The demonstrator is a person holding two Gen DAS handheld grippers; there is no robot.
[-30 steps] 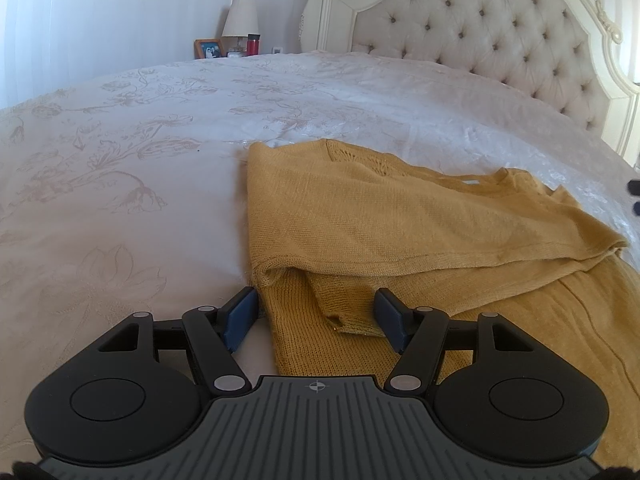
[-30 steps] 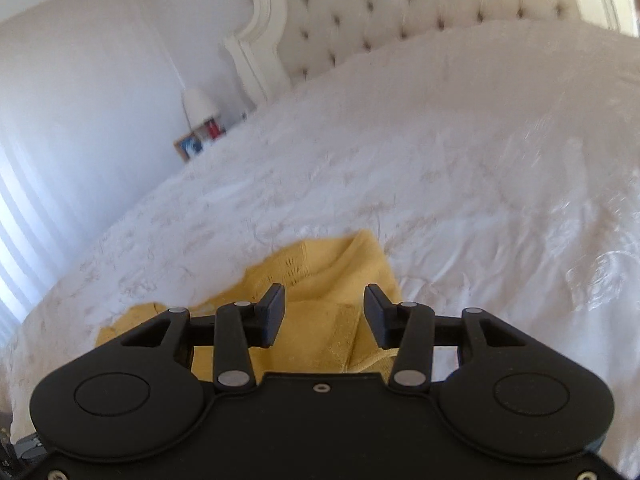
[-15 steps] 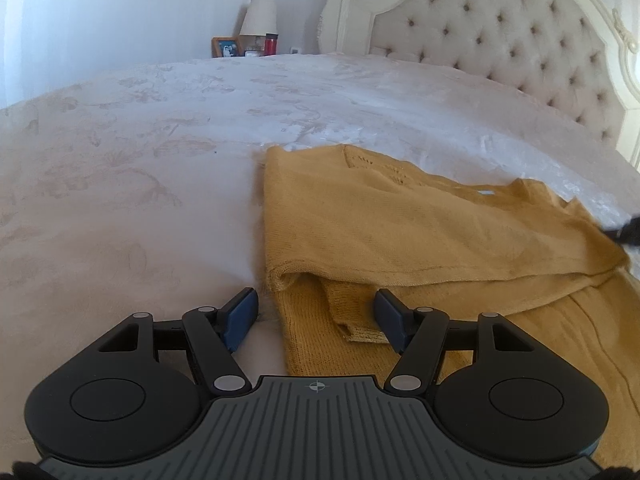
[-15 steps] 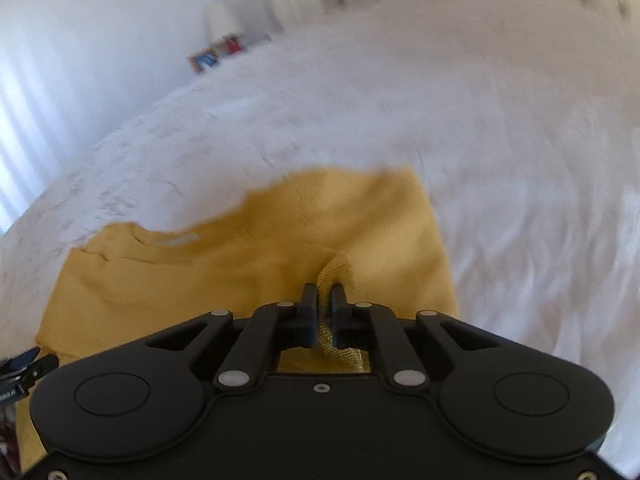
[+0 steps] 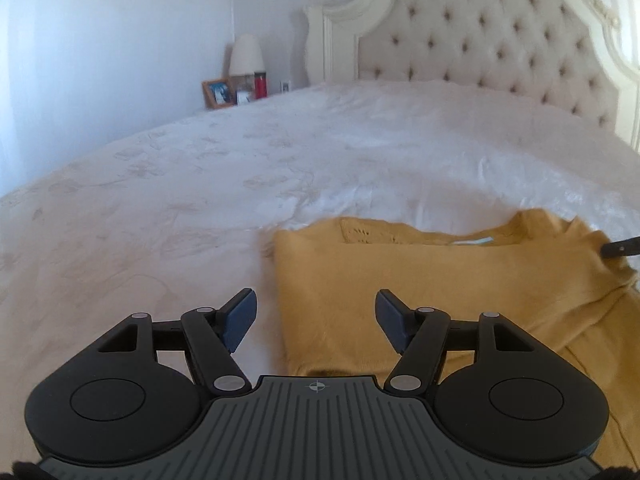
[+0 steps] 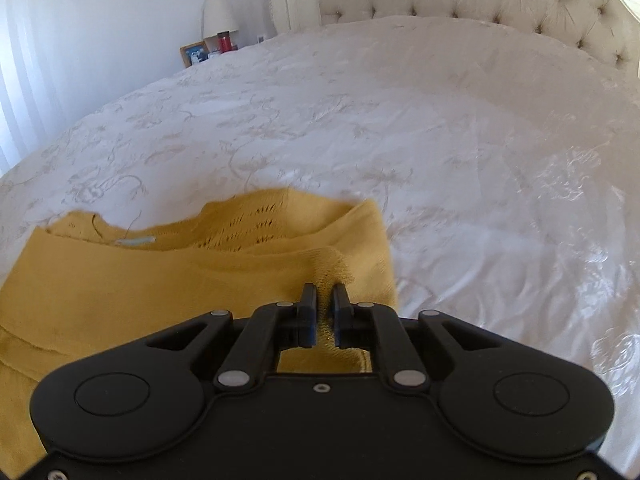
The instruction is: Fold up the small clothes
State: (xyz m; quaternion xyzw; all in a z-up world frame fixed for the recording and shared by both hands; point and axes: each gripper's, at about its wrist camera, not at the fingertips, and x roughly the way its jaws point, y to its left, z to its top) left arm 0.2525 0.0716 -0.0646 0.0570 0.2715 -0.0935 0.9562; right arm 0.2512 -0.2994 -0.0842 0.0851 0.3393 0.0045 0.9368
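Mustard knit sweater lies partly folded on white bedspread, at foot end, well away from tufted headboard. Your right gripper: jaws opening slightly, sweater's knit edge bunched between pads, still pinched. Your left gripper: jaws spread, nothing gripped, sweater's left edge seen between fingers. Lamp, photo frame beside headboard's left post.
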